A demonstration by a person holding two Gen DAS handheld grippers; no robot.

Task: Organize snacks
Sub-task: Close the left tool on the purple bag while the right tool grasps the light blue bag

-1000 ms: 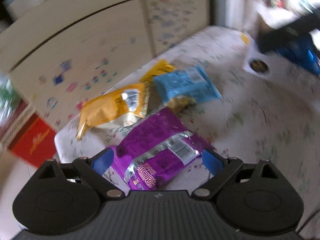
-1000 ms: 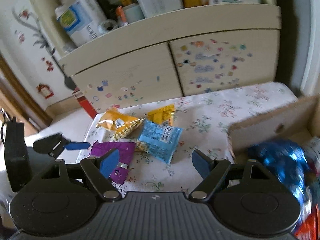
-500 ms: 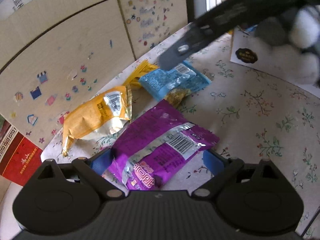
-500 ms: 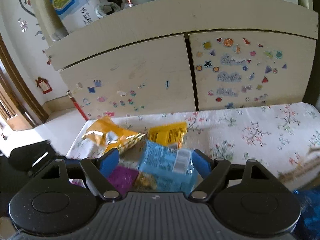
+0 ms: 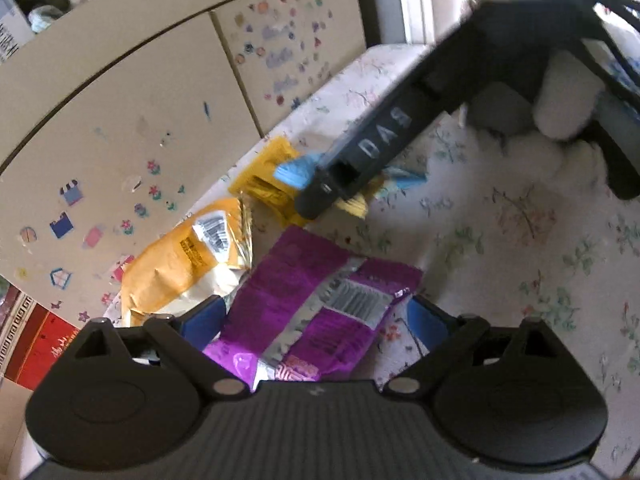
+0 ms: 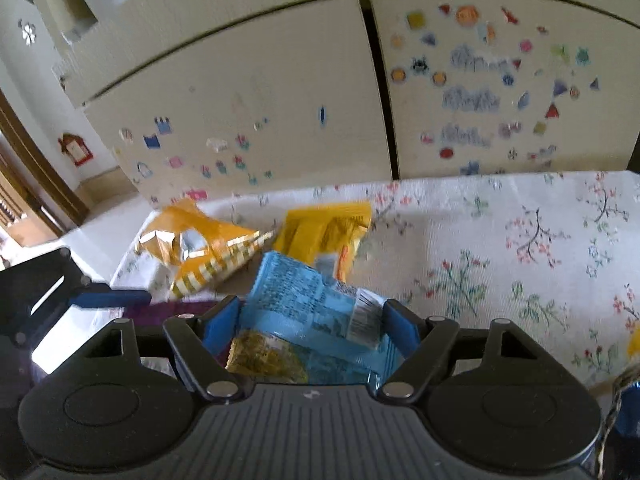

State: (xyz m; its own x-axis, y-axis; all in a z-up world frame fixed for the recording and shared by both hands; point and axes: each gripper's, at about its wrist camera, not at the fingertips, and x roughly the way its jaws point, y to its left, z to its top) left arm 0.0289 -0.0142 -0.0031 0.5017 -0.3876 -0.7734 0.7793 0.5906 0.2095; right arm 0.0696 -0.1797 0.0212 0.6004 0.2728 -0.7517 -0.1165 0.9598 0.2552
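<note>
Right wrist view | right claw (image 6: 310,322) open astride blue packet (image 6: 312,316), lower centre | left claw (image 5: 314,320) open astride purple packet (image 5: 316,300) | next, likely: close, lift

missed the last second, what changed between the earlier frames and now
The right gripper came away from the cardboard box side and down over the snacks; its open jaws now straddle the light blue foil snack packet, not yet clamped. The left gripper kept its open jaws around the purple foil snack packet. The orange foil packet, the yellow packet and the floral tablecloth lie as before.
</note>
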